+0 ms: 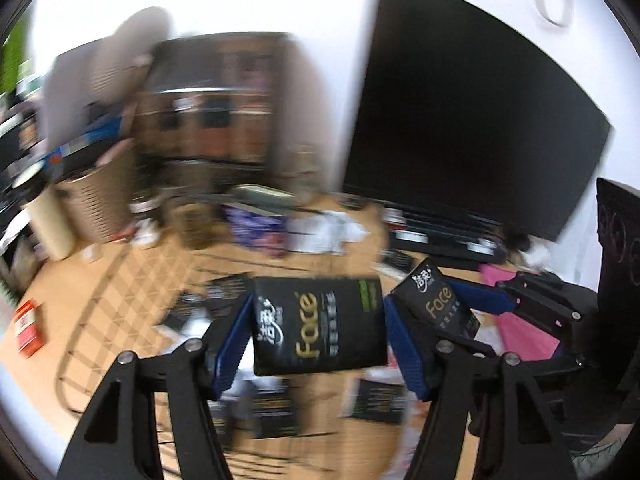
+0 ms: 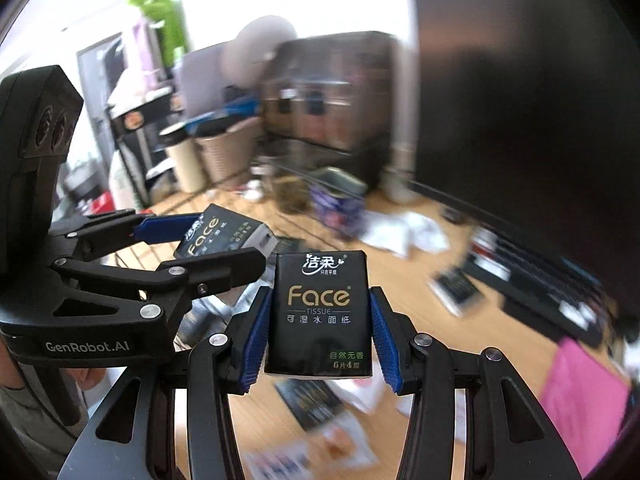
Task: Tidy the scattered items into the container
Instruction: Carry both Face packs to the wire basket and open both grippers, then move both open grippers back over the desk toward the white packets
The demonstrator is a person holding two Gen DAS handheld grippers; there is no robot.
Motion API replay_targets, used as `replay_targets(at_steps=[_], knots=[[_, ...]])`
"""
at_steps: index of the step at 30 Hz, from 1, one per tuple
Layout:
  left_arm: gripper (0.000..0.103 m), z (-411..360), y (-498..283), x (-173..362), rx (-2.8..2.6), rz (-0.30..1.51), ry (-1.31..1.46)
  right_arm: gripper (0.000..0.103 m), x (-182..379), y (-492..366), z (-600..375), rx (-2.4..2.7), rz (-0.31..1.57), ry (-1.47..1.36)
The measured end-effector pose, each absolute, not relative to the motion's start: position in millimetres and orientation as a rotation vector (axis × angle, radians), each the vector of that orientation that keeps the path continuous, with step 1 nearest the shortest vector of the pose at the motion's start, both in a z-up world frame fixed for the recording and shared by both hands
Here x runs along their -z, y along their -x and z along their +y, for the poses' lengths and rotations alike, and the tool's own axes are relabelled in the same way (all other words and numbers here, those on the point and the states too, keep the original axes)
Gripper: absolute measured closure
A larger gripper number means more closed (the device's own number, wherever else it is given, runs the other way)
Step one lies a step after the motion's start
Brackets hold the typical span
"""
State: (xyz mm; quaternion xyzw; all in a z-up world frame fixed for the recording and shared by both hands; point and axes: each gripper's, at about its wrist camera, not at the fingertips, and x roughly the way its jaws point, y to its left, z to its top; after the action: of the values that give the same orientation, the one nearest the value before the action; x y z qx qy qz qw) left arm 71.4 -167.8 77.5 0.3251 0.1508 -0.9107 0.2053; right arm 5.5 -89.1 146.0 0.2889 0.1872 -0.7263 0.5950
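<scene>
At the lower centre of each view, my left gripper (image 1: 320,332) pinches one black tissue pack (image 1: 318,326) and my right gripper (image 2: 318,332) another tissue pack (image 2: 319,314), both lifted above the wooden table (image 2: 420,280). Carrying step, I judge; next, find the container, not clearly visible.

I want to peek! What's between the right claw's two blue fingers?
A black tissue pack, squeezed between the right claw fingers, shown in the right wrist view.

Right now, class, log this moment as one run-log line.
left gripper: shut on tissue pack | right gripper: shut on second tissue pack | both lifted above wooden table | background motion-blurred
</scene>
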Motion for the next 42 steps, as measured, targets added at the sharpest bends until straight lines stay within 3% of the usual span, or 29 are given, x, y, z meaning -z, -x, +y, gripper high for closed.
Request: replay_targets(at_steps=[6,13,17,23,35,42], knots=[[0.033,-222.2,-97.0,-64.3,2.399,0.495,-0.87,0.057,-138.6,-44.6,-159.0,1.549,0.488,-0.644],[0.033,-234.0,-105.3,-50.2,2.378,0.534,-0.893,0.056,-109.5,-50.5,-184.2,1.519,0.514,-0.703],[0.031,-229.8,-101.7,-49.6,2.397,0.523,-0.899,0.044,-108.2,-47.0,-182.1,1.546,0.494,-0.689],[0.031,-224.0,-99.5,-51.6,2.403,0.524,-0.899,0.044,-112.6,-42.4,-180.2,1.553,0.482,-0.693],[0.027,-182.9,-101.3,-86.3,2.562,0.512,-0.778,0.044,-146.3,-21.2,-143.1,1.622,0.45,-0.647],[0.026,-112.2,-57.8,-78.5,2.716,0.392,-0.955,0.044,-147.3,23.3,-65.9,1.756,0.411,-0.697]])
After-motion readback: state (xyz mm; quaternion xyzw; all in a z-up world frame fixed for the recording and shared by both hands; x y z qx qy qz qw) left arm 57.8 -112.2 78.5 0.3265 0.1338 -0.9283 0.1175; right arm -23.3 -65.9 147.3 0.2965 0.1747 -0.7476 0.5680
